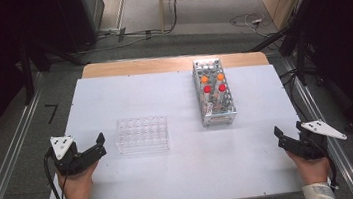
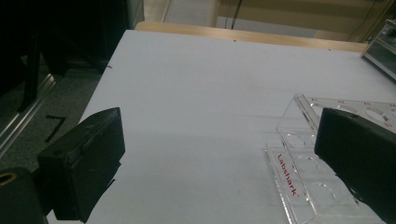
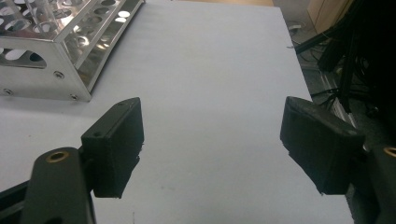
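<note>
A clear plastic tube rack [image 1: 142, 134] with empty holes lies on the white table [image 1: 187, 163], left of centre. A metal tube rack [image 1: 214, 92] stands at the back right and holds tubes with orange caps [image 1: 205, 79] and red caps [image 1: 207, 89]. My left gripper [image 1: 100, 144] rests at the table's left front edge, open and empty, just left of the clear rack. In the left gripper view, the clear rack [image 2: 303, 172] sits partly behind the right jaw of my left gripper [image 2: 219, 158]. My right gripper [image 1: 288, 129] is open and empty at the right front edge. The right gripper view shows my right gripper [image 3: 217, 140] with the metal rack [image 3: 56, 51] ahead to its left.
The table's wooden far edge [image 1: 170, 62] shows beyond the white sheet. Cables [image 1: 248, 20] lie on the floor behind it, and metal rails [image 1: 8, 164] run along both sides. Dark stands [image 1: 303, 39] flank the table. A broad bare stretch of table lies between the grippers.
</note>
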{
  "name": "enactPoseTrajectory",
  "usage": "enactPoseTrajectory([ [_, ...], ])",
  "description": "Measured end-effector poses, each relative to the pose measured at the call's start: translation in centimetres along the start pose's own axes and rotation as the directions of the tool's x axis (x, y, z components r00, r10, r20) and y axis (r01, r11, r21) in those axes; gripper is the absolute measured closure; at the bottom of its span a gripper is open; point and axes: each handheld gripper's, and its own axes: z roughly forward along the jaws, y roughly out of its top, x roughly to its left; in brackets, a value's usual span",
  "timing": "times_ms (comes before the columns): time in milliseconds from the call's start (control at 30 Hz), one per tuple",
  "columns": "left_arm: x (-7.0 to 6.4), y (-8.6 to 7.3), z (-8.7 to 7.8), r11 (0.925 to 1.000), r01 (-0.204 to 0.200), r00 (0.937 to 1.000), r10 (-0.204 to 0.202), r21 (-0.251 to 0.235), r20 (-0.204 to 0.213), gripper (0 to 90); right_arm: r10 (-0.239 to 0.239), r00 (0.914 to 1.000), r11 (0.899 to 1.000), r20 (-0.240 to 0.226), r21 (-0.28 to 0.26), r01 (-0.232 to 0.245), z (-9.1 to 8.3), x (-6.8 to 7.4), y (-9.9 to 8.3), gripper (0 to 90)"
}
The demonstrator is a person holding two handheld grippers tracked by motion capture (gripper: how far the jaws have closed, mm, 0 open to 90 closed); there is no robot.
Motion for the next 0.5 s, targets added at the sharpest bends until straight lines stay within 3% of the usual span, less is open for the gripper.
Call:
enactPoseTrajectory([
  [133,0.2,0.0,-0.3,0.9998,0.013,0.9999,-0.013,-0.013,-0.001,3.4,-0.008,1.0000,1.000,-0.003,-0.001,0.008,0.0,0.3,0.0,20.4],
  [500,0.0,-0.1,0.0,0.9998,0.010,0.9999,-0.010,0.016,0.014,3.7,-0.010,0.9989,1.000,-0.046,0.004,0.011,0.4,1.2,0.3,21.3],
])
